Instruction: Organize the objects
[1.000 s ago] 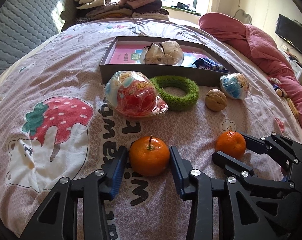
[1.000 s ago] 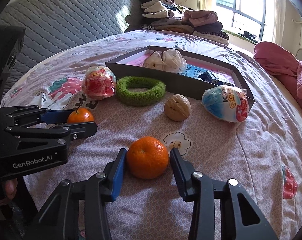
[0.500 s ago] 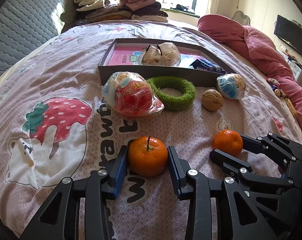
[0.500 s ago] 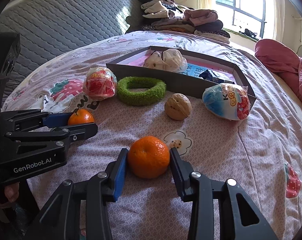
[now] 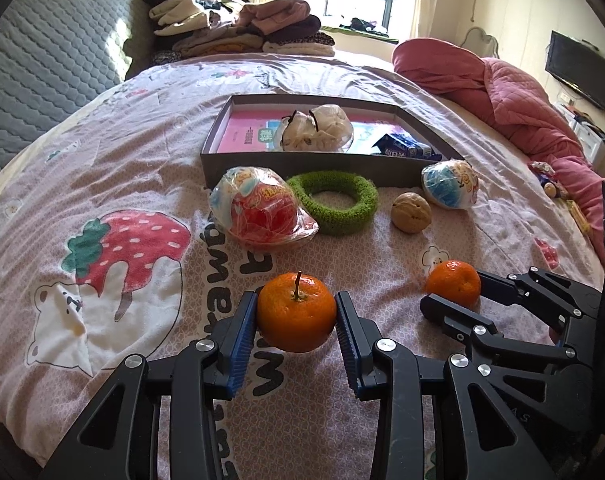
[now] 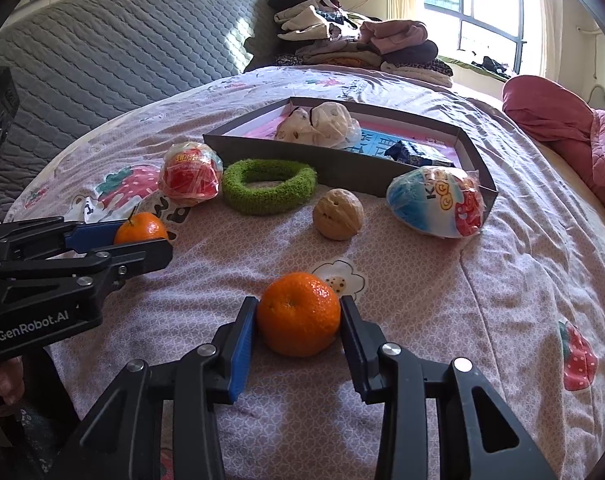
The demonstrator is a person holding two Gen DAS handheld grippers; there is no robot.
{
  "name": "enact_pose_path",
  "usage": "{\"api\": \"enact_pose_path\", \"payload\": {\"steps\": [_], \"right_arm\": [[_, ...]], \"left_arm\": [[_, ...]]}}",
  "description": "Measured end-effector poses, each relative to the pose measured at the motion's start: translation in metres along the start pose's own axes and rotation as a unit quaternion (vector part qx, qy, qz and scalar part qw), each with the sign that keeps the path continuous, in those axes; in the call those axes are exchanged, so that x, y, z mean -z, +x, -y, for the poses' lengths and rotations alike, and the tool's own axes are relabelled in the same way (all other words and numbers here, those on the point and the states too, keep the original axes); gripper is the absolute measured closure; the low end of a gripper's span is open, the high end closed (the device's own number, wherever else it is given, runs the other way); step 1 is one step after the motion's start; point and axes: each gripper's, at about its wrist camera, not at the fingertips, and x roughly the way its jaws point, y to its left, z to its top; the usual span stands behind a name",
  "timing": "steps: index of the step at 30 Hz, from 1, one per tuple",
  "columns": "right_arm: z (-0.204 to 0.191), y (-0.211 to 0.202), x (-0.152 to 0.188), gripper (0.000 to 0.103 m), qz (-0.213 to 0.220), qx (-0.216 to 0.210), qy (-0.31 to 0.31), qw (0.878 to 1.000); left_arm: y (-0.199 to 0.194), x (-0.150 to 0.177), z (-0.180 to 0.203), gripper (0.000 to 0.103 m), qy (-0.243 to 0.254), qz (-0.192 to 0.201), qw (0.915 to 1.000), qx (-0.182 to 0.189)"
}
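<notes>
Left wrist: each hand-held gripper (image 5: 296, 316) (image 6: 298, 316) clamps an orange (image 5: 296, 312) (image 6: 298, 314); lift gently toward the box (image 5: 302, 164) at 12 o'clock.

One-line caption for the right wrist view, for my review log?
Right gripper shut on a stemless tangerine on the bedspread; left gripper clamps a stemmed tangerine before the grey tray.

The left gripper (image 5: 296, 316) has both blue pads pressed against a stemmed orange (image 5: 296, 312) low over the strawberry-print bedspread (image 5: 102, 168). To its right, the right gripper (image 5: 454, 296) brackets a smaller orange (image 5: 453, 283), though whether its fingers actually touch the fruit is hard to tell from this angle. Beyond lie a red wrapped ball (image 5: 258, 212), a green ring (image 5: 334, 202), a walnut (image 5: 410, 213), a blue wrapped egg (image 5: 450, 190) and a grey tray (image 5: 302, 166).
</notes>
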Motion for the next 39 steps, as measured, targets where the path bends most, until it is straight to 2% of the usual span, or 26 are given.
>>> {"api": "enact_pose_path", "payload": {"steps": [16,32,39], "right_arm": [[0.004,-0.014,-0.012,0.063,0.035,-0.003,0.004,0.999],[0.004,-0.029,-0.029,0.063,0.082,-0.011,0.007,0.997],[0.006,-0.032,-0.034,0.063,0.093,-0.007,0.010,0.996]], "left_arm": [[-0.018,-0.008,0.003,0.063,0.007,0.030,0.9995,0.002],[-0.031,-0.022,0.007,0.063,0.019,0.072,0.9971,-0.017],[-0.032,-0.031,0.009,0.063,0.018,0.077,0.9966,-0.019]]}}
